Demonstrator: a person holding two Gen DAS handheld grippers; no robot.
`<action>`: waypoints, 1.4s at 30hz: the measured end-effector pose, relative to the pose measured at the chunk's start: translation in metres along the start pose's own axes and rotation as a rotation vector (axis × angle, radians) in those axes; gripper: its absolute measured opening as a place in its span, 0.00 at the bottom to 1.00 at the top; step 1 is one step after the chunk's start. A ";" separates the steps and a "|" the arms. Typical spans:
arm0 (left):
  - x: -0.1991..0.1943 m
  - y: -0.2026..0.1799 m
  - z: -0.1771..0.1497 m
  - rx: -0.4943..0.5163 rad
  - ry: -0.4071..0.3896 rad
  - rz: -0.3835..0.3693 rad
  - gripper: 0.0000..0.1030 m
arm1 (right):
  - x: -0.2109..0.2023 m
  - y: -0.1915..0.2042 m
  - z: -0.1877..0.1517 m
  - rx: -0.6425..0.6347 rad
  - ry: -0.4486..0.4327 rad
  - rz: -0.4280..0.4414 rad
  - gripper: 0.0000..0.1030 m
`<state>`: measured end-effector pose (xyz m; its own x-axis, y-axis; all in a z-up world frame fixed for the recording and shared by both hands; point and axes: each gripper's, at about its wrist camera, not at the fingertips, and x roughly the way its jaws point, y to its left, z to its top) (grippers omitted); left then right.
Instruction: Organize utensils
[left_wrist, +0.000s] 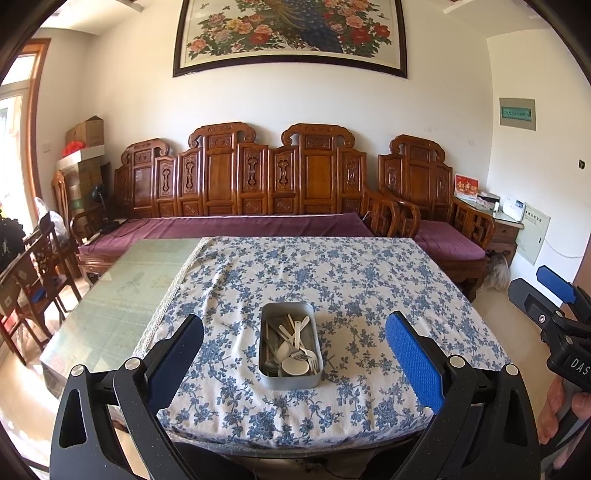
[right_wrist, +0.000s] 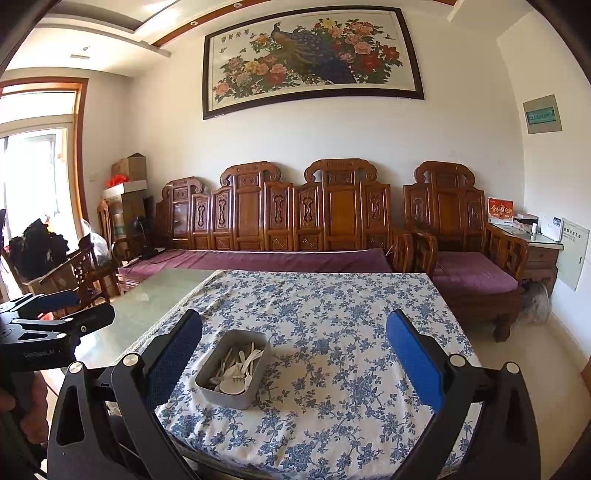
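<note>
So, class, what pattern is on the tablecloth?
Blue flowers on white tablecloth, clearest in the left wrist view.

Right gripper (left_wrist: 532, 295) body reads "DAS", partly cut off.

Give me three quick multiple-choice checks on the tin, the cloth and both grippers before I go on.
1. Where are the white utensils?
A. scattered on the cloth
B. inside the metal tin
C. on the sofa

2. The tablecloth pattern is:
A. blue flowers on white
B. red checks
C. plain green

3. The left hand-held gripper and right hand-held gripper are:
A. both shut on utensils
B. one open, one shut
C. both open, holding nothing

Key: B, all the utensils lie piled in the tin; A, blue blossoms cover the white cloth; C, each wrist view shows its fingers spread wide and empty.
</note>
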<state>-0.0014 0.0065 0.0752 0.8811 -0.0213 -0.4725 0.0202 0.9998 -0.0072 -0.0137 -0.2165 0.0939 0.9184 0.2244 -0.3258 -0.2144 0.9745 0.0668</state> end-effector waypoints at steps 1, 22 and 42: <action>0.000 0.000 0.000 0.001 0.000 0.000 0.92 | 0.000 0.000 0.001 0.002 0.000 -0.001 0.97; -0.005 -0.001 0.001 0.018 -0.011 -0.003 0.92 | -0.001 0.005 0.002 0.003 -0.005 -0.006 0.97; -0.006 -0.001 0.002 0.015 -0.015 -0.003 0.92 | 0.000 0.005 0.001 0.003 -0.004 -0.004 0.97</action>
<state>-0.0063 0.0061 0.0796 0.8878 -0.0246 -0.4595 0.0300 0.9995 0.0045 -0.0146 -0.2116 0.0949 0.9206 0.2209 -0.3219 -0.2099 0.9753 0.0689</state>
